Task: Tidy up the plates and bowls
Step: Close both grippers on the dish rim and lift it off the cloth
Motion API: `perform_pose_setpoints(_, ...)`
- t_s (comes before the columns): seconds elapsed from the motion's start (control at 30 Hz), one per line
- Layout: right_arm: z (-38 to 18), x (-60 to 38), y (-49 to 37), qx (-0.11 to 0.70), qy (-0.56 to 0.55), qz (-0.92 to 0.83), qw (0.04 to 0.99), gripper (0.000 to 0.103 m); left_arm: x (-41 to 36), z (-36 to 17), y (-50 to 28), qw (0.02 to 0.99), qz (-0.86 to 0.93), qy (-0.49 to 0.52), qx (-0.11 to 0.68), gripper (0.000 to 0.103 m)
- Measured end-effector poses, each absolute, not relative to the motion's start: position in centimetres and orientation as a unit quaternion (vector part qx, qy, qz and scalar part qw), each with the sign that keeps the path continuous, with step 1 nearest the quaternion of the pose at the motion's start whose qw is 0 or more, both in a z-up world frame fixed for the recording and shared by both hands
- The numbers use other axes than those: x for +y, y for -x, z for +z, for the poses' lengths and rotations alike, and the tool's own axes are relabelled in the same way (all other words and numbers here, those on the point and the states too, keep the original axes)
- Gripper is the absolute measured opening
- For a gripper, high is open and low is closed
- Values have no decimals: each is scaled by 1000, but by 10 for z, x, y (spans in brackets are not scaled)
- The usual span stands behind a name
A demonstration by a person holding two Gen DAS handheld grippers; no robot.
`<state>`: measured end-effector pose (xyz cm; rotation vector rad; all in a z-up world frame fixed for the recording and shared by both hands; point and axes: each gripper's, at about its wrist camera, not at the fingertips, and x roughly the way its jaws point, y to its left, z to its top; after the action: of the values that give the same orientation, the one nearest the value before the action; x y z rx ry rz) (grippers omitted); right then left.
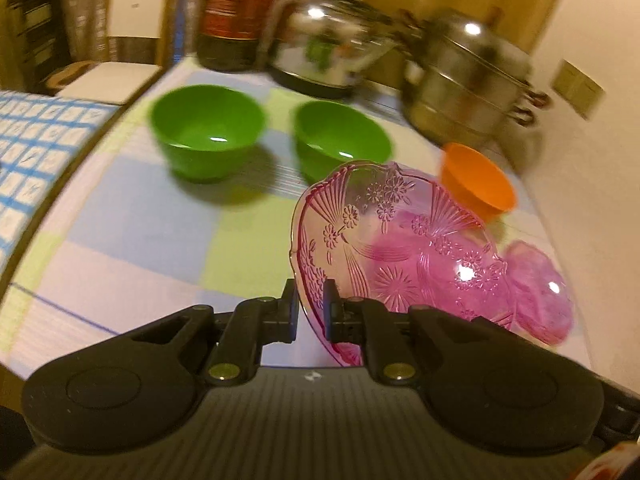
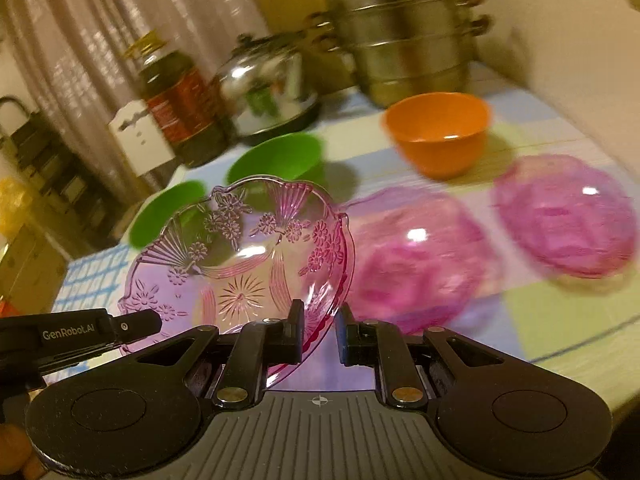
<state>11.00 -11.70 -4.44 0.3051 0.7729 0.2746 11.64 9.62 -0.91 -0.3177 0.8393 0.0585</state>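
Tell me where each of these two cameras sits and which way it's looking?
Left wrist view: mounted on the left gripper, looking along its fingers, clamped on a pink glass plate, toward green bowls and the steamer pot.
Right wrist view: mounted on the right gripper, clamped on the same plate's other edge; the left gripper pokes in at left.
Shared: the plate, green bowls, orange bowl, steamer pot, checked tablecloth.

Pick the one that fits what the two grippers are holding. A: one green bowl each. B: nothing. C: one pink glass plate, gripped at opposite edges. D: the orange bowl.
C: the left gripper and right gripper both clamp the rim of one pink glass plate.
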Motion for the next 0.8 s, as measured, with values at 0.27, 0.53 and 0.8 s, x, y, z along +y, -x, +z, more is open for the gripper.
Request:
perform_pose_setpoints(0.27, -35, -203, -99, 367, -185, 57, 910, 16, 8, -8, -144, 898, -51, 129, 417, 11)
perform_pose_setpoints(0.53, -34, -273, -102, 359, -218, -5, 907, 16, -64, -14, -174, 892, -99, 110, 427, 11)
perform_pose_setpoints(0.8, -44, -316, -116, 356, -227, -38, 906, 16, -106, -26, -205, 886, -122, 98, 437, 11)
